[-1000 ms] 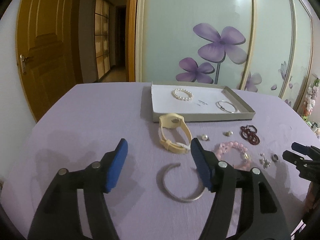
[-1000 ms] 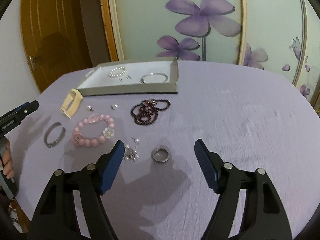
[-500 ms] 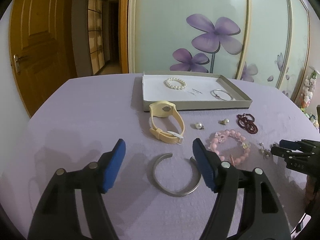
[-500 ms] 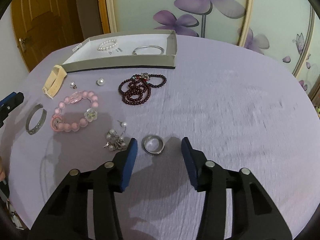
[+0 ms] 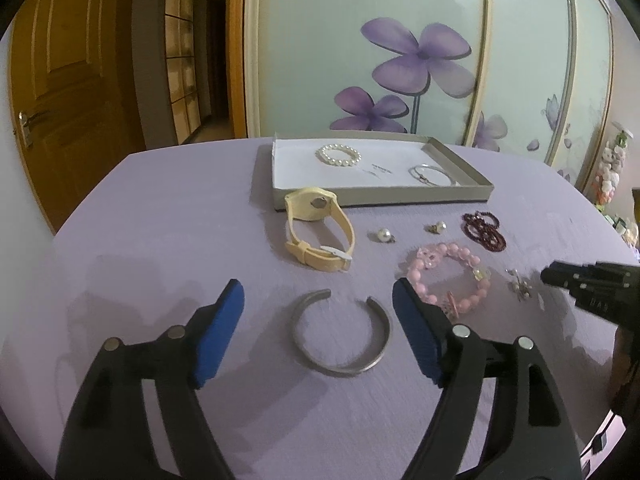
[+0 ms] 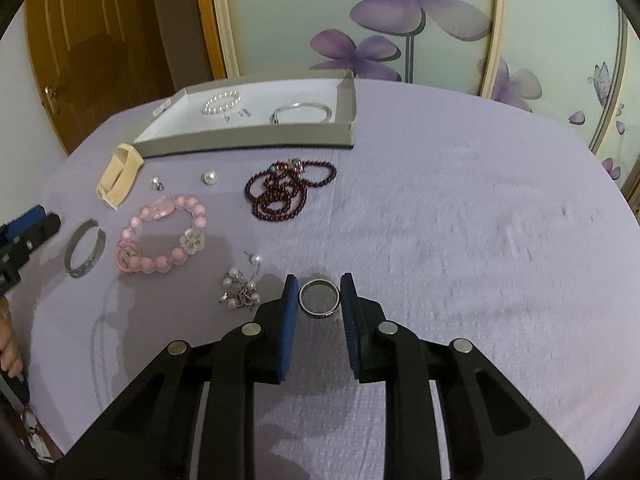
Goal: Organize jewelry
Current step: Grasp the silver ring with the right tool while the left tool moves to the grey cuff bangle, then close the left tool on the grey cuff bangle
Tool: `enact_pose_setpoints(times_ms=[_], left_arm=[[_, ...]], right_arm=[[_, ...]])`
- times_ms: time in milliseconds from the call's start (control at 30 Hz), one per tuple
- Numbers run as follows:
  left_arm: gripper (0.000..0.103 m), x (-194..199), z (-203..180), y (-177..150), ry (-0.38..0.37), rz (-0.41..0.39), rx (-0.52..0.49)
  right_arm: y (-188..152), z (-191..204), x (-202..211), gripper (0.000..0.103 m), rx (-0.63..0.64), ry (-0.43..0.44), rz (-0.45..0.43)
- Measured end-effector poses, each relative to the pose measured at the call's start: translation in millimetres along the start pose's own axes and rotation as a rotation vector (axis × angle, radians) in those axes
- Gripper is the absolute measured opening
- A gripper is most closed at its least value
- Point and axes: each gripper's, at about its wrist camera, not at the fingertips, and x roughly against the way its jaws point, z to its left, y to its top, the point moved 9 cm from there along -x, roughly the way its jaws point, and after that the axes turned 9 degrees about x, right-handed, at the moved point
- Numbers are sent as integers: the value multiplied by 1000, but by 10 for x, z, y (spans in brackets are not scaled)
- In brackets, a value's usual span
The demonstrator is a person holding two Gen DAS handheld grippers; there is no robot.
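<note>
On the purple cloth lie a silver cuff bangle (image 5: 342,334), a cream watch (image 5: 318,234), a pink bead bracelet (image 5: 450,276), a dark red bead string (image 6: 286,190), pearl earrings (image 6: 240,286) and a silver ring (image 6: 319,297). My left gripper (image 5: 318,332) is open, its blue pads on either side of the cuff bangle. My right gripper (image 6: 319,296) has narrowed around the ring, its pads close on both sides; contact is not clear. A grey tray (image 5: 384,196) at the back holds a pearl bracelet (image 5: 338,155) and a thin silver bangle (image 5: 430,175).
Two single pearl studs (image 5: 382,235) (image 5: 436,227) lie between the watch and the dark beads. A wooden door (image 5: 52,92) is at the left and flowered sliding panels (image 5: 400,60) stand behind the table. The table edge curves round at the right (image 6: 608,208).
My right gripper moved down and forward over the ring and its jaws narrowed around it. My left gripper came closer to the cuff bangle, still wide open.
</note>
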Motion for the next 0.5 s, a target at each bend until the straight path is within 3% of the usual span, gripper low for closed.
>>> enact_pose_setpoints(times_ms=[500], left_arm=[[83,-339,-126,-210,50,169,-70]], right_arm=[[111,-7,77,23,-3,26,-40]])
